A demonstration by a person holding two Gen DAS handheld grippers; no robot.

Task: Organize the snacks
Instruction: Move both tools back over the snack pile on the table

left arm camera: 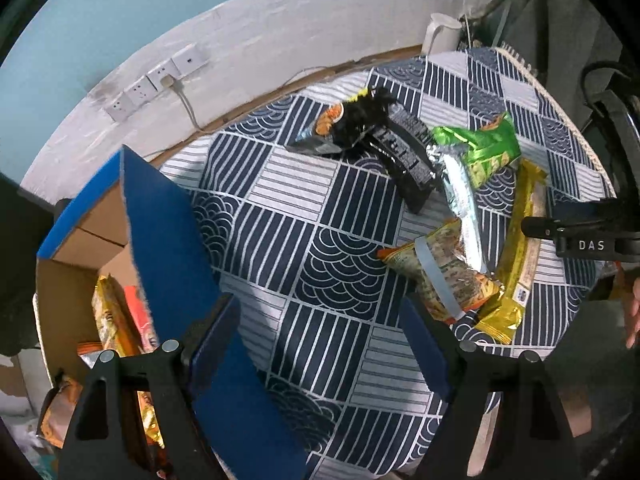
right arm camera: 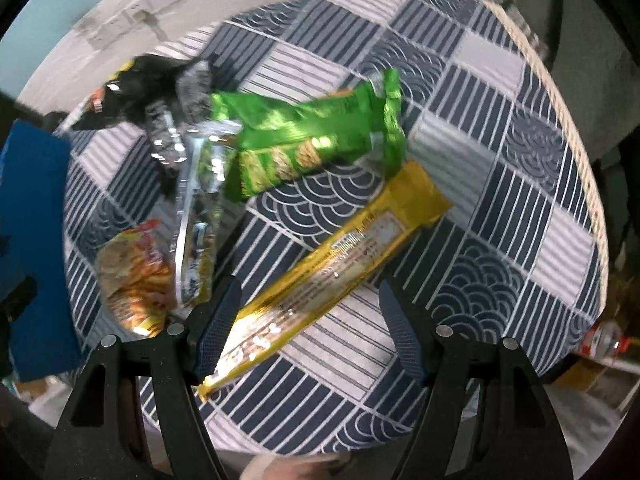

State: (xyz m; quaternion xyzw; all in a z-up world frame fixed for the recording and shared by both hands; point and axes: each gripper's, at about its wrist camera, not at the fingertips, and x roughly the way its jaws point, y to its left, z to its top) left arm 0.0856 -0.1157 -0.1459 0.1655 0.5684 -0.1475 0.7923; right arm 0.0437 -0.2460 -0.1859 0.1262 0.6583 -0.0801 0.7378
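Observation:
Snack packets lie on a round table with a blue-and-white patterned cloth [left arm camera: 304, 216]: a black bag [left arm camera: 344, 124], a black bar [left arm camera: 408, 156], a green biscuit pack [left arm camera: 484, 148] [right arm camera: 316, 140], a silver packet [left arm camera: 464, 208] [right arm camera: 196, 216], an orange bag [left arm camera: 440, 276] [right arm camera: 136, 276] and a long yellow pack [left arm camera: 516, 252] [right arm camera: 332, 268]. A cardboard box with blue flaps [left arm camera: 160, 216] at the left holds several snacks [left arm camera: 116, 320]. My left gripper [left arm camera: 320, 336] is open and empty beside the box. My right gripper [right arm camera: 310, 320] is open, its jaws either side of the yellow pack's near end.
A white wall with sockets [left arm camera: 160, 76] and a plugged cable runs behind the table. A white kettle [left arm camera: 440, 32] stands at the far edge. The right gripper shows in the left wrist view [left arm camera: 580, 236] at the right. A bottle [right arm camera: 608, 340] lies below the table's right edge.

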